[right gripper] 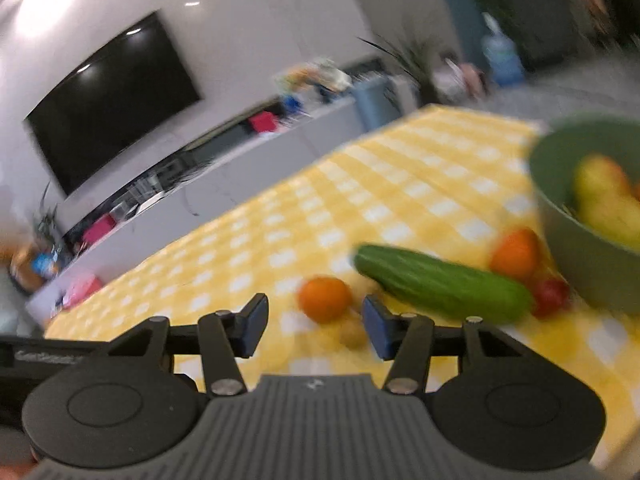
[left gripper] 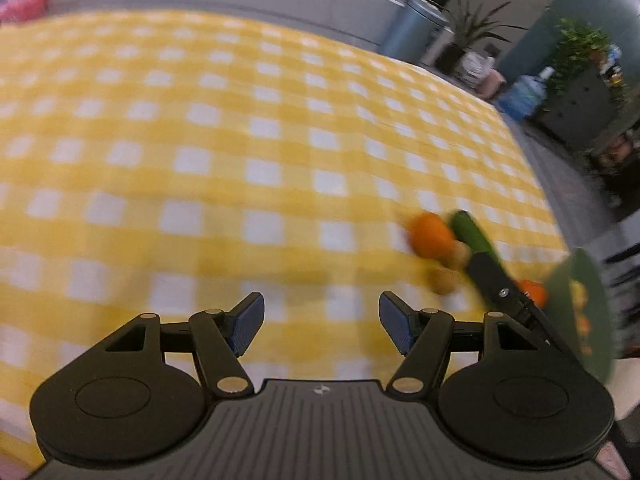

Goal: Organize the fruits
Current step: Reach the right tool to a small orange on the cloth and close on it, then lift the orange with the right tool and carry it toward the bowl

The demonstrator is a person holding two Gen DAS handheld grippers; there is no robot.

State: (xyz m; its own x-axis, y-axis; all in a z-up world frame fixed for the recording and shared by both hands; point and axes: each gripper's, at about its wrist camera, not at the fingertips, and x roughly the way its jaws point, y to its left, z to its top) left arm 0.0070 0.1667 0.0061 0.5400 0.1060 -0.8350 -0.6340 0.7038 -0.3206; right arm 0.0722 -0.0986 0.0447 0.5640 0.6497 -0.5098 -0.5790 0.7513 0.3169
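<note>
Two tongs: both wide apart, nothing between the pads.
Left tongs point(left gripper: 321, 322): blue pads spread, over bare cloth, well left of the produce.
Right tongs point(right gripper: 315, 322): pads spread, low over the cloth, pointing at the round orange; its black finger also in the left view, crossing in front of the cucumber.
Orange point(right gripper: 325, 298): on the cloth just beyond the right pads, near the cucumber's left end; in the left view point(left gripper: 430, 239) just left of the cucumber.
Small tan lump point(right gripper: 354, 334): on the cloth close below the orange, too blurred to name.
Cucumber point(right gripper: 442, 283): lying flat, slanting from the orange toward the bowl.
Second orange fruit point(right gripper: 516, 254): behind the cucumber's right end, beside the bowl wall.
Red fruit point(right gripper: 552, 296): at the cucumber's right tip, close against the bowl; touching or not, cannot tell.
Bowl point(right gripper: 576, 264): green, at the right edge of the cloth, yellow pear-like fruit point(right gripper: 600, 196) inside.
Cloth point(left gripper: 240, 140): yellow and white checks, covering the table.
Beyond: dark screen point(right gripper: 112, 100) on a white wall, potted plant point(left gripper: 468, 36), blue water jug point(left gripper: 524, 96).
</note>
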